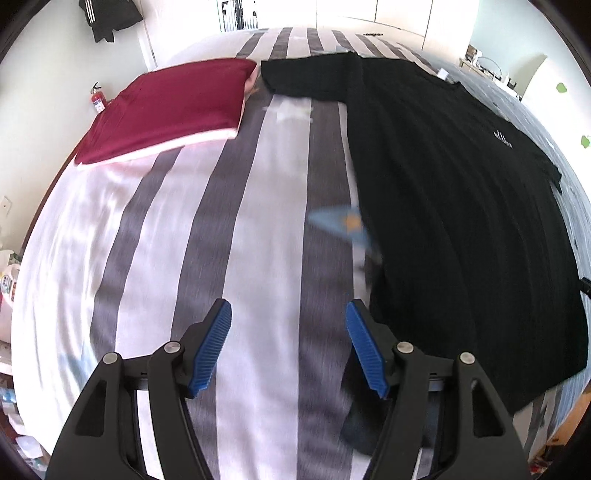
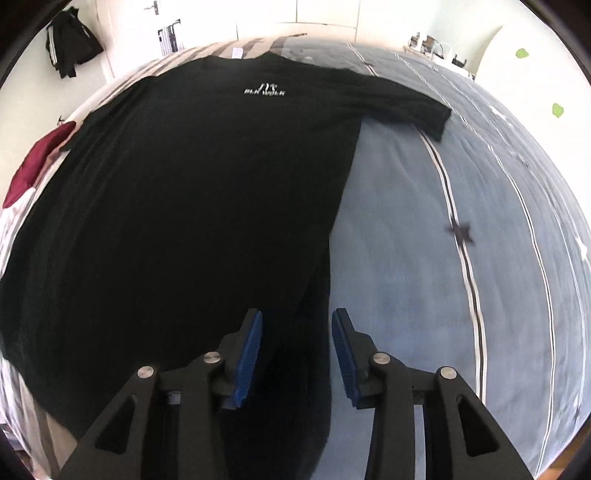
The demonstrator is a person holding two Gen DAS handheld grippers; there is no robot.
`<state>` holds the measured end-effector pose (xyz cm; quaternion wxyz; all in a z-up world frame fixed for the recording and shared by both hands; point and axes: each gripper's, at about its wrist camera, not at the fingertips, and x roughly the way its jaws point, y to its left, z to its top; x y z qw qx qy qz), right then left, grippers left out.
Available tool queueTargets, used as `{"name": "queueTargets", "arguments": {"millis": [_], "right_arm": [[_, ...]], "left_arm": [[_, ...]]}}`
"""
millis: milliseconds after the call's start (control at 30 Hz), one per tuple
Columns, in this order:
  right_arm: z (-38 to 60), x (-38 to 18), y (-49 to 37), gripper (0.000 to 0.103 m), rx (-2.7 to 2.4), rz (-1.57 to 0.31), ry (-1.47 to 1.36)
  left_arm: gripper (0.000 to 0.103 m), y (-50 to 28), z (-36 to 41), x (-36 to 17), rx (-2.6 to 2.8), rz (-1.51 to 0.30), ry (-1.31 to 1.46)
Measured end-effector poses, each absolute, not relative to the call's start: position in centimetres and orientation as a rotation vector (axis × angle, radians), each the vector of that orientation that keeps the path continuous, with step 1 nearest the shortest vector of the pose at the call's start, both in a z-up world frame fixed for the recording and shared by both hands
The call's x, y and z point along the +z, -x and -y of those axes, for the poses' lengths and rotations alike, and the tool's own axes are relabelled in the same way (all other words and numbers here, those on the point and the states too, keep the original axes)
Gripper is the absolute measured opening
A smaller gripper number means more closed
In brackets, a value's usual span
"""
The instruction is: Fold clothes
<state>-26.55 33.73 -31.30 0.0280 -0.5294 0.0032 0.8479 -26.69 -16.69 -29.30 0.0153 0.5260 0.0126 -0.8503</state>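
Observation:
A black T-shirt [image 1: 454,206] [image 2: 184,203] with a small white logo [image 2: 265,90] lies spread flat on the bed, sleeves out to both sides. My left gripper [image 1: 288,314] hovers open over the striped bedding, just left of the shirt's lower left edge, nothing between its blue pads [image 1: 212,343]. My right gripper [image 2: 297,321] is open above the shirt's lower right edge, the hem running between its fingers below. A folded dark red garment [image 1: 166,107] [image 2: 33,166] rests on a pale folded piece at the far left of the bed.
The bed carries a grey-and-white striped cover [image 1: 221,240] on the left and a blue-grey cover [image 2: 424,240] on the right. A dark jacket [image 1: 109,16] hangs on the wall. A fire extinguisher [image 1: 98,99] stands by the wall, and a detergent jug [image 1: 7,295] sits beside the bed.

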Motion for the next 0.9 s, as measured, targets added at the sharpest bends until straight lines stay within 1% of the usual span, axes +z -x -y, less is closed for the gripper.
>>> {"name": "queueTargets", "arguments": {"millis": [167, 300, 433, 467, 500, 533, 567, 600, 633, 667, 733, 800, 867, 900], "right_arm": [[-33.7, -31.5, 24.5, 0.037, 2.627, -0.038, 1.66], [-33.6, -31.8, 23.2, 0.038, 2.696, -0.016, 1.664], [-33.5, -33.2, 21.4, 0.038, 2.744, -0.06, 1.703], [-33.5, -33.5, 20.9, 0.038, 2.755, -0.072, 1.714], [-33.5, -33.7, 20.3, 0.038, 2.766, -0.08, 1.718], [-33.5, -33.8, 19.7, 0.038, 2.778, -0.086, 1.718], [-33.6, -33.9, 19.2, 0.038, 2.789, -0.101, 1.713], [-33.7, -33.9, 18.8, 0.038, 2.798, -0.125, 1.704], [-33.7, -33.9, 18.5, 0.038, 2.804, -0.139, 1.705], [-33.5, -34.0, 18.3, 0.038, 2.805, -0.125, 1.706], [-33.1, -34.3, 18.0, 0.034, 2.801, -0.074, 1.706], [-33.0, -34.2, 17.9, 0.013, 2.792, -0.067, 1.71], [-33.3, -33.9, 17.9, 0.006, 2.779, -0.094, 1.719], [-33.6, -33.5, 17.9, 0.006, 2.779, -0.106, 1.72]], "left_arm": [[0.062, 24.3, 15.4, -30.1, -2.667, -0.088, -1.605], [0.062, 22.8, 14.1, -31.1, -2.682, -0.133, -1.575], [0.062, 21.4, 14.0, -32.4, -2.66, -0.219, -1.525], [0.059, 21.1, 14.0, -32.7, -2.653, -0.242, -1.512], [0.053, 20.8, 14.0, -33.1, -2.646, -0.264, -1.499], [0.037, 20.6, 13.5, -33.2, -2.659, -0.246, -1.497], [0.022, 20.6, 12.6, -33.1, -2.674, -0.188, -1.506], [0.016, 20.6, 11.6, -33.1, -2.684, -0.119, -1.517], [0.006, 20.7, 10.9, -33.1, -2.685, -0.075, -1.523], [0.005, 20.9, 10.4, -33.0, -2.681, -0.045, -1.527], [0.002, 20.7, 10.2, -32.3, -2.679, -0.056, -1.516], [0.002, 20.4, 10.1, -31.3, -2.678, -0.081, -1.5], [0.002, 19.6, 10.0, -30.1, -2.681, -0.091, -1.485], [0.002, 18.9, 9.9, -29.3, -2.684, -0.107, -1.487]]}}
